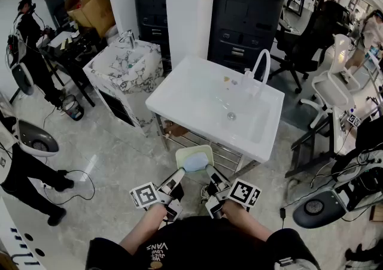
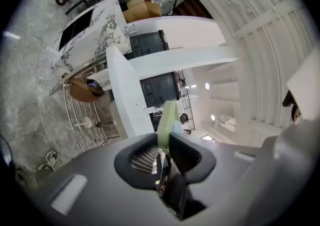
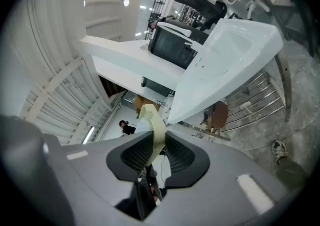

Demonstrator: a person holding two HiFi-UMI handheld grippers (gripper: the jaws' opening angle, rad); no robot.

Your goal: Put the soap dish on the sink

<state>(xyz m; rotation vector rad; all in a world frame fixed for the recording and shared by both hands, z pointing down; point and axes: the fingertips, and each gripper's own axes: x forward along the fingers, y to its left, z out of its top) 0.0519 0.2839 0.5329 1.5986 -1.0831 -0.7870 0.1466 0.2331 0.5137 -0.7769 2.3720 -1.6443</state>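
Note:
A pale green soap dish (image 1: 194, 158) with a light blue soap on it hangs in the air just in front of the white sink (image 1: 179, 92). My left gripper (image 1: 181, 174) is shut on the dish's left rim and my right gripper (image 1: 209, 172) is shut on its right rim. In the left gripper view the dish edge (image 2: 166, 122) stands thin between the black pads. The right gripper view shows the dish rim (image 3: 152, 130) pinched the same way, with the sink (image 3: 225, 64) ahead. A curved white faucet (image 1: 261, 62) rises at the sink's far right.
A chrome rack (image 1: 209, 146) sits under the sink. A marble-patterned washstand (image 1: 122, 74) stands to the left, dark cabinets (image 1: 245, 14) behind. Office chairs (image 1: 332, 92) and a stool base (image 1: 314, 212) crowd the right. A person (image 1: 24, 173) stands at the left edge.

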